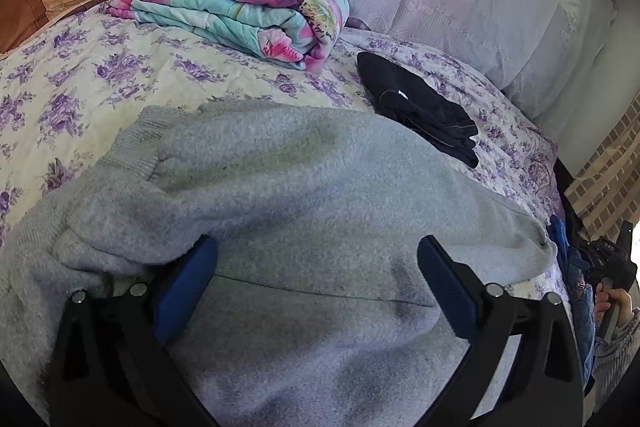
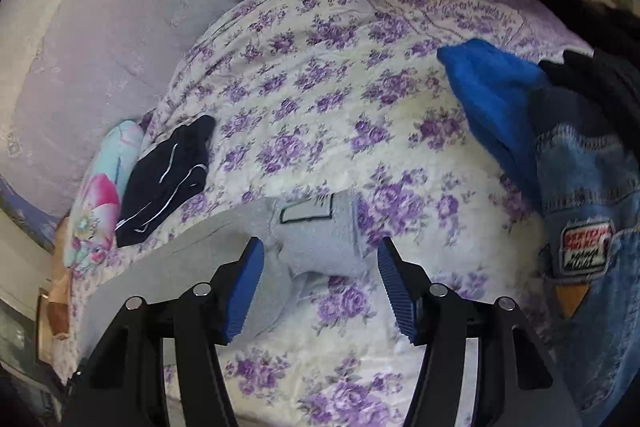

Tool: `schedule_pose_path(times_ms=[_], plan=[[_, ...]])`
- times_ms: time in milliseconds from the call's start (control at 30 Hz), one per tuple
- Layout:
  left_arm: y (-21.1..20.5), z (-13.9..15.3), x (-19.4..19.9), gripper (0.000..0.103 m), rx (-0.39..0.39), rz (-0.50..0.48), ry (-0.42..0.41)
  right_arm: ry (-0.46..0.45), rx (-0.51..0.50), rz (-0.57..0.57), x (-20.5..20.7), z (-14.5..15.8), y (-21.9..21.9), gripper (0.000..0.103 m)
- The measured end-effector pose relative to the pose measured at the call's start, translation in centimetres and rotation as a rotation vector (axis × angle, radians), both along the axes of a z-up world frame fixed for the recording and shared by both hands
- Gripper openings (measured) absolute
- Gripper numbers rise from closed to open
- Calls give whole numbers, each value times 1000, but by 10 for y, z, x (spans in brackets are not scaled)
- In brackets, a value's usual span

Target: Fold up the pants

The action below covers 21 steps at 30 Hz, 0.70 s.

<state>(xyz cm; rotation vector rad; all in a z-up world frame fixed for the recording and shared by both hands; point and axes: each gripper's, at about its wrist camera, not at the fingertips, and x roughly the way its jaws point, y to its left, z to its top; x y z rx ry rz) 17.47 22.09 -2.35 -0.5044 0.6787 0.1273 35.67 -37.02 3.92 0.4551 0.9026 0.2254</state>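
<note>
Patch (image 2: 586,243) on jeans (image 2: 592,187), lettering unreadable; both hand-held grippers (image 1: 318,281) (image 2: 320,281) agape, empty, above grey pants (image 1: 300,187).

Grey fleece pants (image 1: 304,187) lie folded over on the floral bedspread (image 1: 80,87), ribbed cuff at far left.

The left gripper (image 1: 318,279) is wide open over the grey pants (image 1: 280,187). A folded flowery blanket (image 1: 236,7) lies behind.
</note>
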Motion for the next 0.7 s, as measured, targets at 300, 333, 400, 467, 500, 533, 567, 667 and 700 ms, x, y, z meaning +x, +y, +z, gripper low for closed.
schedule_pose_path(times_ms=[300, 333, 400, 467, 500, 533, 567, 667, 700], plan=[[1, -1, 1, 98, 3, 1, 2, 83, 279, -29, 8, -50, 26, 59], [1, -1, 1, 98, 3, 1, 1, 87, 296, -52, 15, -55, 26, 59], [0, -1, 1, 98, 3, 1, 1, 101, 332, -65, 26, -62, 26, 51], [0, -1, 1, 98, 4, 2, 2, 96, 335, -66, 30, -59, 26, 23], [0, -1, 1, 98, 4, 2, 2, 57, 333, -60, 27, -51, 24, 20], [0, -1, 1, 98, 4, 1, 2, -8, 307, -35, 22, -36, 26, 20], [0, -1, 1, 98, 3, 2, 2, -62, 280, -8, 16, -23, 26, 19], [0, 0, 1, 98, 1, 2, 0, -128, 245, 46, -4, -3, 23, 19], [0, 0, 0, 98, 1, 1, 0, -95, 221, 46, -6, -9, 20, 20]])
